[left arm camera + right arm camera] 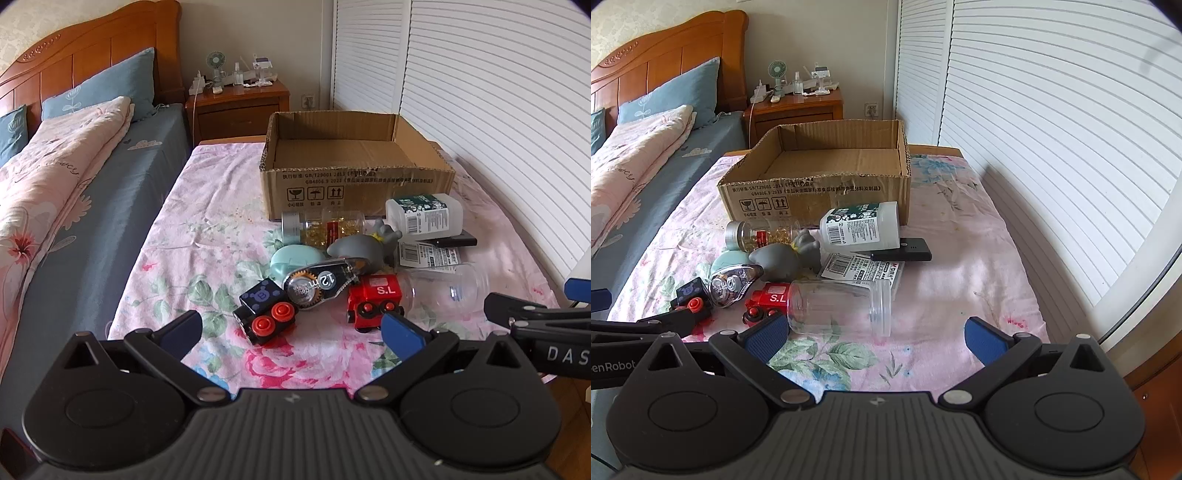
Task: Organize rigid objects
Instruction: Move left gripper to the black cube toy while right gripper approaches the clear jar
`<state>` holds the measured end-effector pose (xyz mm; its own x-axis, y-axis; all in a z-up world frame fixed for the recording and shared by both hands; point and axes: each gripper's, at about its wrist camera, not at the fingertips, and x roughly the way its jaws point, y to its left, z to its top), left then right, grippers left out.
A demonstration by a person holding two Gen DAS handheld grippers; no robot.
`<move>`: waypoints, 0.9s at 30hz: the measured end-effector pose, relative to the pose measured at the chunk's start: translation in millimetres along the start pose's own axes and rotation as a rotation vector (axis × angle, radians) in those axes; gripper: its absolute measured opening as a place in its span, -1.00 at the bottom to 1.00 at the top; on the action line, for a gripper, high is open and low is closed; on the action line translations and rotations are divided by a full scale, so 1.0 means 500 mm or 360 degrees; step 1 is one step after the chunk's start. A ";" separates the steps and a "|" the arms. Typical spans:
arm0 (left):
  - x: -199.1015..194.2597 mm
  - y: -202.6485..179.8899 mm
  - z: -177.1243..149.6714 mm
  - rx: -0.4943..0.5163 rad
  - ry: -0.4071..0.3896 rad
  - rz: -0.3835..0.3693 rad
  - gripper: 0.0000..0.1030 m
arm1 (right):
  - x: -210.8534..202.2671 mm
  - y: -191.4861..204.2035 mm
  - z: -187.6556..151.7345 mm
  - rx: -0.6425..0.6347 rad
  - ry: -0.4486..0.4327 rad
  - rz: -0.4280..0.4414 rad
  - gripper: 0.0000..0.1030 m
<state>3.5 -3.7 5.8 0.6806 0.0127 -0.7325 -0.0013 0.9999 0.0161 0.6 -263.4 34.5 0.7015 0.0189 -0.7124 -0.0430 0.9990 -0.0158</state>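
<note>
An open cardboard box (354, 192) (816, 199) stands at the far side of a table with a floral cloth. In front of it lies a pile: a black toy train car (264, 312), a red one (375, 304) (768, 301), a correction tape (323, 282) (733, 282), a grey toy (360, 247) (783, 258), a mint case (295, 260), a capsule bottle (321, 225) (761, 232), a white bottle (424, 214) (864, 227), a clear jar (447, 286) (838, 308), a black remote (905, 254). My left gripper (291, 332) is open just before the train cars. My right gripper (875, 338) is open just before the jar.
A bed (74, 192) with a blue sheet and pink quilt runs along the left. A wooden nightstand (240, 107) with small items stands behind. White louvred doors (1052, 129) line the right. A printed packet (864, 271) lies under the remote.
</note>
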 end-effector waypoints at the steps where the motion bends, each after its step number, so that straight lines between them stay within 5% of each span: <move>1: 0.001 -0.002 0.002 0.0000 0.0000 0.0001 0.98 | 0.000 0.000 -0.001 0.0002 0.0000 0.0001 1.00; 27: 0.012 0.010 -0.001 0.0043 -0.0040 -0.0031 0.98 | 0.010 0.007 0.011 -0.0038 -0.0043 -0.0015 1.00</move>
<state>7.4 1.5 1.1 0.6986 -0.0075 -0.7154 0.0316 0.9993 0.0204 7.9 -259.8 34.8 0.7208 0.0112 -0.6930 -0.0531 0.9978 -0.0392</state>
